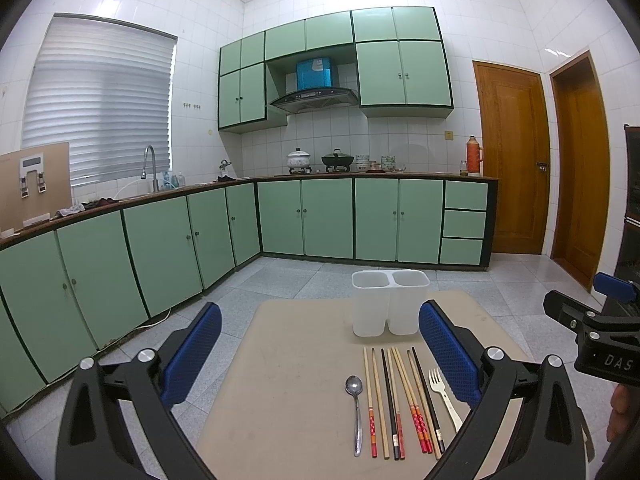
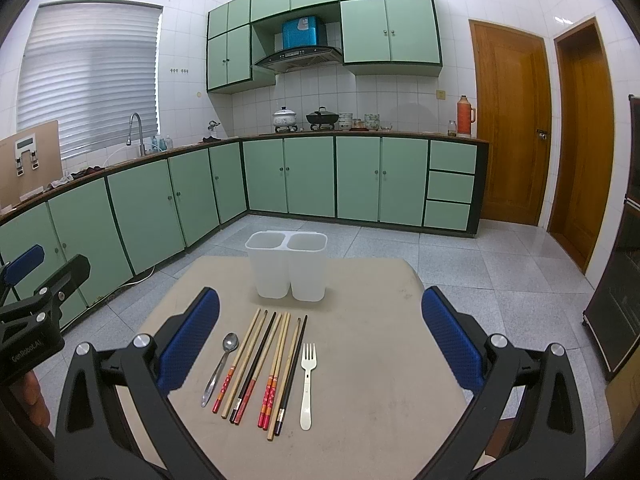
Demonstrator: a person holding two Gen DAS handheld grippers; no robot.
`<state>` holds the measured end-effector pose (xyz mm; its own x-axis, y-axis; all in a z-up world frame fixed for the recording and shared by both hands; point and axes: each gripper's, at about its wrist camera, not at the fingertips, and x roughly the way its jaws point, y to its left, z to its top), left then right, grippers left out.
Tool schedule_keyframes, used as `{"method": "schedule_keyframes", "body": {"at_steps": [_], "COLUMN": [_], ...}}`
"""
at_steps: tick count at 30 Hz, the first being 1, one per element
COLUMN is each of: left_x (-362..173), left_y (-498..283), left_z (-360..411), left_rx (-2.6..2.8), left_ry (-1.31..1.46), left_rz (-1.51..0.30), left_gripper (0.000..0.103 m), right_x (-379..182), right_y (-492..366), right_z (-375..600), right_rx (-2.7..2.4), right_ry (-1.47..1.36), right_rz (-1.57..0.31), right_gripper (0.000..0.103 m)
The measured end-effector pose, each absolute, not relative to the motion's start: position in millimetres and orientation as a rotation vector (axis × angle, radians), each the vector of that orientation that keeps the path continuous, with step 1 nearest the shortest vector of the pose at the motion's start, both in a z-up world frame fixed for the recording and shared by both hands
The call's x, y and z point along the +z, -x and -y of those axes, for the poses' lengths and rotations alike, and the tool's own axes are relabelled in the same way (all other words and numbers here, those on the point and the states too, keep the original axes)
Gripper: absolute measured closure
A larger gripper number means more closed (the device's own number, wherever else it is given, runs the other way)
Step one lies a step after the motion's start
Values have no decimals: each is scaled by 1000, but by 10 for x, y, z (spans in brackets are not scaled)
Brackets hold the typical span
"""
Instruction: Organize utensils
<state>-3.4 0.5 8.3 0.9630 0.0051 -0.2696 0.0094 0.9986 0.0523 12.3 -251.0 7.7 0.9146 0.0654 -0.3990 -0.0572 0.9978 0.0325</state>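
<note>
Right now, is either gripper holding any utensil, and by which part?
Nothing is held. Left gripper and right gripper are both open; the metal spoon and white plastic fork lie on the table.

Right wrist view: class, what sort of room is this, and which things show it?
Most likely a home kitchen: green cabinets under a counter, a sink tap, and pots on a stove beneath a range hood.

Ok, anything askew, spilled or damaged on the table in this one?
Nothing stands out. The spoon, chopsticks and fork lie in a neat row on the table, the twin-compartment holder stands upright and empty behind them, and both tongs are open, holding nothing.
</note>
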Motion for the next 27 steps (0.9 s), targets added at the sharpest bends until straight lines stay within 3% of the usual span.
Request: {"method": "schedule_keyframes", "body": {"at_steps": [27], "left_x": [45], "left_y": [22], "left_z": [-73], "left_rx": [1], "left_ry": [-51], "left_rz": [-273], "left_gripper": [6], "right_x": [66], "right_y": [-117], "right_z": [2557], "right_rx": [59], "right_ry": [-25], "right_rz": [-411], "right_gripper": [5]}}
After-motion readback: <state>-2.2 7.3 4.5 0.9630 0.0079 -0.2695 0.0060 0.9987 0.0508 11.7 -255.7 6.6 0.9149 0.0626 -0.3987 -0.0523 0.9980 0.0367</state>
